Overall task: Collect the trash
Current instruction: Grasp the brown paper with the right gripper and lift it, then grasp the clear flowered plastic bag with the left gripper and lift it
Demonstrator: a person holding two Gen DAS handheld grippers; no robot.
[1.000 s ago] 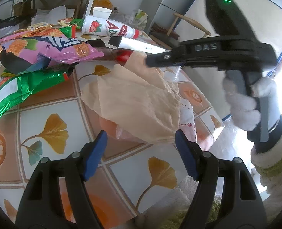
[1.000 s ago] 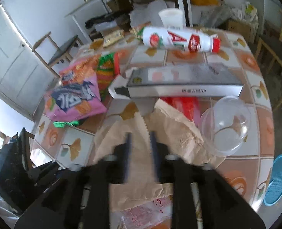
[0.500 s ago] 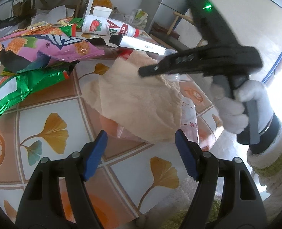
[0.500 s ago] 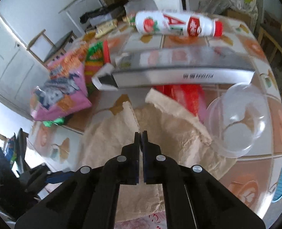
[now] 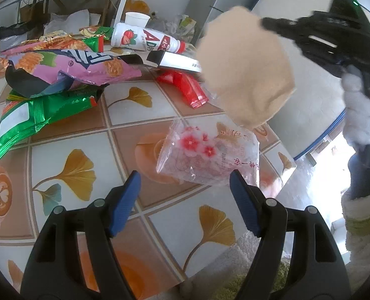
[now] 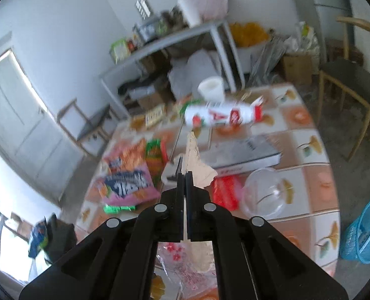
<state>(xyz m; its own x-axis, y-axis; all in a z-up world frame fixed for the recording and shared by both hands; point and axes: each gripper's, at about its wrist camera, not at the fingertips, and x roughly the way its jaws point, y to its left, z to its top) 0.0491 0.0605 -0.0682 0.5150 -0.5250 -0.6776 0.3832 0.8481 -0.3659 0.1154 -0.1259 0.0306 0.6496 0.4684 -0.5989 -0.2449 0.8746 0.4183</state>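
Two grippers, right gripper (image 6: 185, 175) pinching brown paper bag (image 5: 245, 75) above flowered plastic bag (image 5: 210, 155), left gripper (image 5: 185, 190) wide, nothing in it

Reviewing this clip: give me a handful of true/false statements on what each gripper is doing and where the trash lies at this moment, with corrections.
1. The right gripper is shut on the brown paper bag. True.
2. The brown paper bag lies flat on the table. False: it hangs lifted in the air.
3. The left gripper is open and holds nothing. True.
4. The clear flower-print plastic bag is clamped in the left gripper. False: it lies on the table just ahead of the open fingers.
5. The strawberry drink bottle lies on its side. True.
6. The blue basket sits on the table. False: it is on the floor beside it.
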